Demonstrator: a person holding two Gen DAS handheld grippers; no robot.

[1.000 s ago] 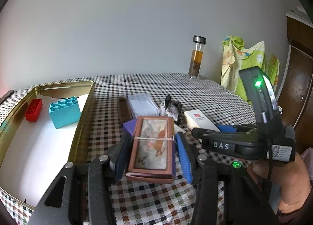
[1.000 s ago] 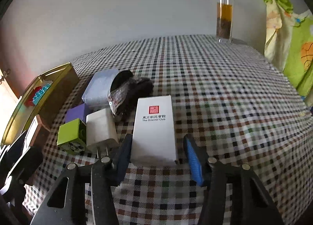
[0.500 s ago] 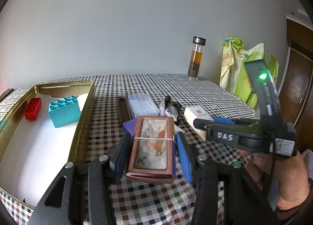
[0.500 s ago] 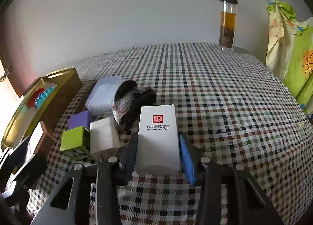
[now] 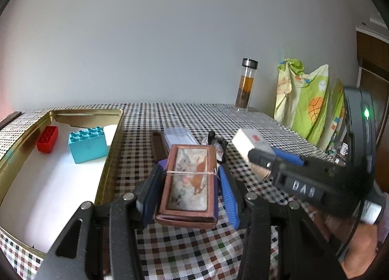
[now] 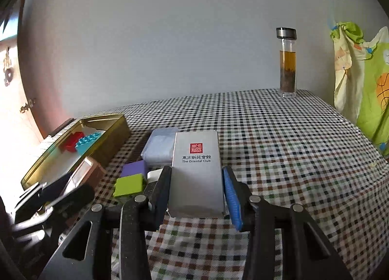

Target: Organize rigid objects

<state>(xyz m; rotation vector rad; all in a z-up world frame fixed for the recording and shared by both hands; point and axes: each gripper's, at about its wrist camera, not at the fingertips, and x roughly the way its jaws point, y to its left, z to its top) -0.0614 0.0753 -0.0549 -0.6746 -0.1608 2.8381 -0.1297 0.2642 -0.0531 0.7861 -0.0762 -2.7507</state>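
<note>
Closing within the past second on the white "The Oriental Club" box [image 6: 197, 173], the right gripper [image 6: 198, 197] has lifted it clear of the checked tablecloth [image 6: 291, 158] at centre frame. Lower centre in the left wrist view, the left gripper [image 5: 188, 190] clamps a brown picture box [image 5: 188, 180] (banded with elastic). Both seem bound for the gold tin tray [image 5: 109, 158] at left, where a red brick [image 5: 47, 138] and a teal brick [image 5: 87, 144] lie.

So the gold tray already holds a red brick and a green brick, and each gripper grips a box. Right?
Not quite. The second brick in the gold tray is teal, not green, beside the red brick, as the left wrist view shows. The rest stands.
</note>
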